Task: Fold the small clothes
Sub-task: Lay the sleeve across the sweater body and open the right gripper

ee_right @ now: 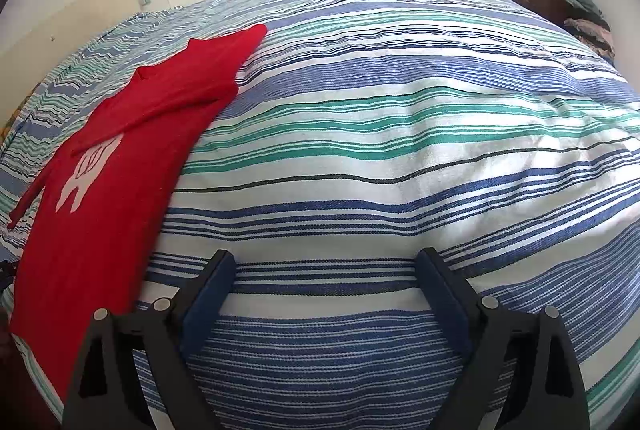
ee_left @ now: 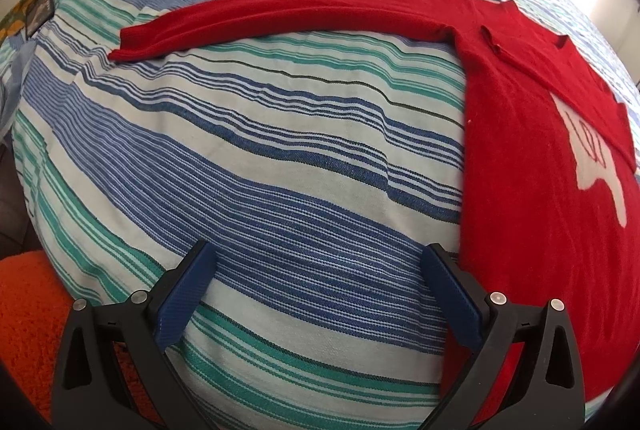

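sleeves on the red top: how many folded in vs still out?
2 sleeves. One is folded across the chest of the red top, partly covering the white print. The other lies stretched out flat on the striped cover.

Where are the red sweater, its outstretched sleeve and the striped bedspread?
red sweater (ee_right: 108,214), right wrist view, on its body.
outstretched sleeve (ee_left: 260,14), left wrist view, mid-sleeve.
striped bedspread (ee_right: 400,150), right wrist view, bare middle.
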`<state>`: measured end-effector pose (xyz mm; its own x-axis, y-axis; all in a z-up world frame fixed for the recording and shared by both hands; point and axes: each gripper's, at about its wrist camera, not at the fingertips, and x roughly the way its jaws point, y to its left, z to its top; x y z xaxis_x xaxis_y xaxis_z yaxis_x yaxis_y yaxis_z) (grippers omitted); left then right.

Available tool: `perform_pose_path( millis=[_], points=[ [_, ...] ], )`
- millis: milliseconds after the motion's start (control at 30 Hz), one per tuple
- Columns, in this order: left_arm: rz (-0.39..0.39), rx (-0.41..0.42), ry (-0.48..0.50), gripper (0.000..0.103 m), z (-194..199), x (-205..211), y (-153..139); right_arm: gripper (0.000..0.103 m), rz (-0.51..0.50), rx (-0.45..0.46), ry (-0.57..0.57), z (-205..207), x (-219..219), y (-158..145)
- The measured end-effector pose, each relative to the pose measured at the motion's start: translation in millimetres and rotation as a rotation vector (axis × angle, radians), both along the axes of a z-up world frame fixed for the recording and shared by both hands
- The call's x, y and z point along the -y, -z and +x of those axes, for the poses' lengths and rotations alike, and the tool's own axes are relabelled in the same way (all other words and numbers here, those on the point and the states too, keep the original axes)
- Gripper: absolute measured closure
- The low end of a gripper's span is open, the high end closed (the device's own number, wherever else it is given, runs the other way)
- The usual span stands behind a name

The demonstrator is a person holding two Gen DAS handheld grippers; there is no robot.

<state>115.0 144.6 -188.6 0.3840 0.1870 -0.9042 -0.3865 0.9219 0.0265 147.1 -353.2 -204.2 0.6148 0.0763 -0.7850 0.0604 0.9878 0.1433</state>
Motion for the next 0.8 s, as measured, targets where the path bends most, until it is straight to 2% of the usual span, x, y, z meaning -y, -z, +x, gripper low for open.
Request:
perform_pose_path(
  millis=[800],
  points=[
    [0.031, -0.016, 0.01, 0.0, 2.0, 2.9, 2.0, 0.01, -0.002, 0.001, 0.0, 0.4, -1.5, 0.2]
  ],
)
